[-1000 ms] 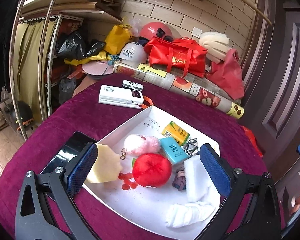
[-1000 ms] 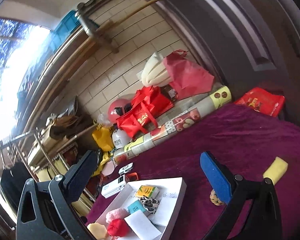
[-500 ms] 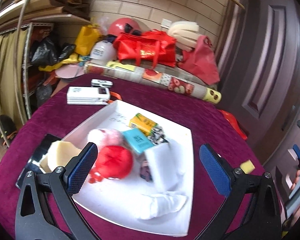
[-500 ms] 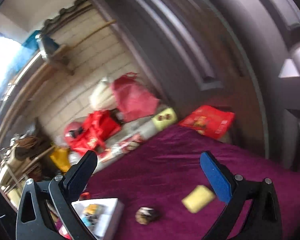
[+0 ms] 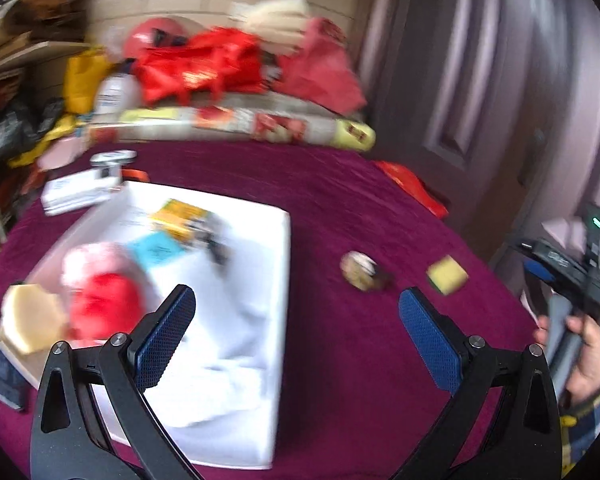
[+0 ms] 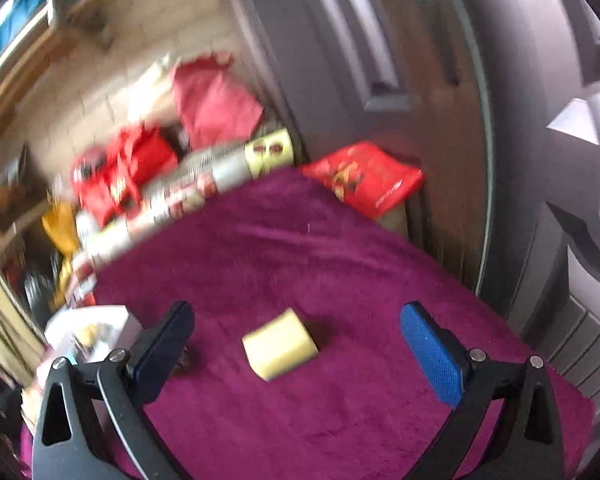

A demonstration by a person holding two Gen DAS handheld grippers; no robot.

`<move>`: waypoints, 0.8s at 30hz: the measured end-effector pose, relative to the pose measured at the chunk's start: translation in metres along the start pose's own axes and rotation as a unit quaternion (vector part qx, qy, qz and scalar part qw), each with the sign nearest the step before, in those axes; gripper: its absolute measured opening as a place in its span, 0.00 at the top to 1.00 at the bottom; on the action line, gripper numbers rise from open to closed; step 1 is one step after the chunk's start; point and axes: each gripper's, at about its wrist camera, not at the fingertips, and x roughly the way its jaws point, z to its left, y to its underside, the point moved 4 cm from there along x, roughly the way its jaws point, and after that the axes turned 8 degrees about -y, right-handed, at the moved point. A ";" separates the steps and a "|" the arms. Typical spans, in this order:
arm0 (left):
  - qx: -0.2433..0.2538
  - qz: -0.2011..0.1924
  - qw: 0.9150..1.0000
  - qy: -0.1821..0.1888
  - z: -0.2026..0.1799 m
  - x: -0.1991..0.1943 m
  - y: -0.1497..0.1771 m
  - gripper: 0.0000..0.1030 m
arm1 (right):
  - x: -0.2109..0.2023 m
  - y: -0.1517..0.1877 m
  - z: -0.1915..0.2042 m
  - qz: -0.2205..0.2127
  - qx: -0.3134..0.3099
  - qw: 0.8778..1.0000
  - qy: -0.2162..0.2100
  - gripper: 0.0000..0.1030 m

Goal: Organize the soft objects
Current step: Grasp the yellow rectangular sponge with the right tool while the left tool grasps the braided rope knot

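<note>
Covering the round table (image 5: 340, 184) is a magenta velvet cloth, and behind its far edge red bags (image 5: 204, 68) and a printed roll (image 5: 236, 124) are piled against the brick wall. A white rectangular tray (image 5: 276, 280) lies on the left half of the table, holding a white folded cloth (image 5: 228, 344), a red plush ball (image 5: 104, 308), a pink fluffy toy (image 5: 92, 256), a teal packet (image 5: 156, 248) and a yellow packet (image 5: 180, 216). Over the tray's near left rim lies a pale yellow hexagonal sponge (image 5: 28, 320).

Both tools are spread wide and carry nothing: the left gripper (image 5: 296, 332) hangs over the tray's right rim, the right gripper (image 6: 296, 348) over the table's right side. Between the right gripper's fingers, untouched, a yellow sponge block (image 6: 280, 344) rests on the cloth. A small brown-and-white soft toy (image 5: 362, 271) lies between block and tray.
</note>
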 end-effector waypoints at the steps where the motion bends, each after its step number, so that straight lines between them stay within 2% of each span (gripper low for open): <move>1: 0.015 0.009 1.000 0.012 -0.013 0.005 0.003 0.00 | 0.005 0.005 0.000 0.011 -0.008 1.000 0.000 0.00; 5: 0.043 0.056 0.996 0.059 -0.055 0.032 0.015 0.00 | 0.035 0.019 0.002 0.069 -0.065 0.995 0.020 0.00; 7: 0.063 0.073 0.993 0.067 -0.074 0.052 0.020 0.00 | 0.049 0.020 0.007 0.087 -0.106 0.990 0.041 0.00; 10: 0.106 0.090 0.989 0.050 -0.099 0.081 0.023 0.00 | 0.071 0.021 0.016 0.118 -0.153 0.980 0.047 0.00; 14: 0.128 0.123 0.983 0.045 -0.118 0.111 0.025 0.00 | 0.099 0.028 0.017 0.154 -0.175 0.971 0.052 0.00; 18: 0.134 0.137 0.981 0.028 -0.124 0.131 0.024 0.00 | 0.110 0.036 0.009 0.174 -0.166 0.969 0.051 0.01; 22: 0.133 0.155 0.979 0.008 -0.127 0.157 0.024 0.00 | 0.109 0.036 0.000 0.184 -0.143 0.971 0.047 0.14; 24: 0.138 0.162 0.977 0.003 -0.130 0.169 0.022 0.00 | 0.109 0.037 0.001 0.185 -0.144 0.971 0.046 0.15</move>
